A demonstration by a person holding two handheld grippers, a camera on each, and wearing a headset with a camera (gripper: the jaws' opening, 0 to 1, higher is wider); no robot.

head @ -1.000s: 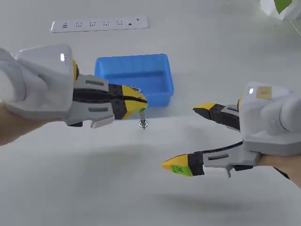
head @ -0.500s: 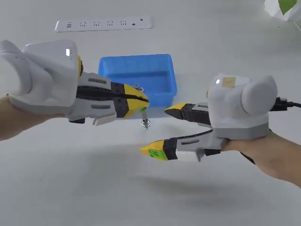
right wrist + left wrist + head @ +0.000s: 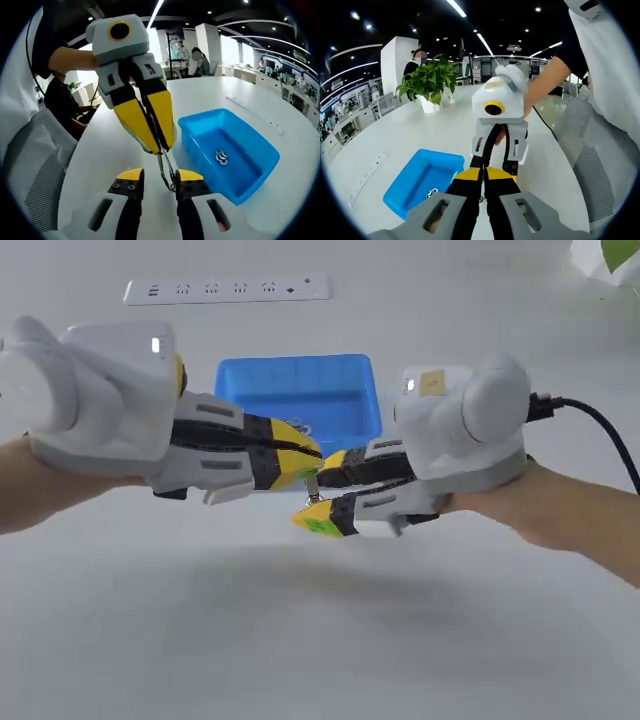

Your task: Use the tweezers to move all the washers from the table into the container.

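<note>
Two, maybe three, washers [image 3: 221, 157] lie in a cluster on the floor of the blue container [image 3: 210, 135], which sits on the white surface [image 3: 300, 640] just beyond where the grippers meet. The left gripper [image 3: 161, 146] has its yellow jaws pressed together on the top end of the tweezers [image 3: 164, 167], so the thin metal legs hang down from it, tips toward the surface. Whether those tips carry a washer I can't tell; they are too small to make out.

The right gripper [image 3: 322, 492] comes in from the opposite side, nose to nose with the left. Its jaws are spread, one on each side of the tweezers' legs, and I see no firm contact.

By my reckoning the washers are light, thin, hard and slick, likely to skate away or flip if nudged. The better hold would be across the ring's flat band, or with one tip through the hole. The tweezers look springy, so a gentle squeeze partway down the legs should close the tips; too hard a squeeze could twist them out of line.

Both grippers are held roughly level, low over the surface. The right hand [image 3: 545, 505] wraps its gripper's body from behind, wrist straight.
</note>
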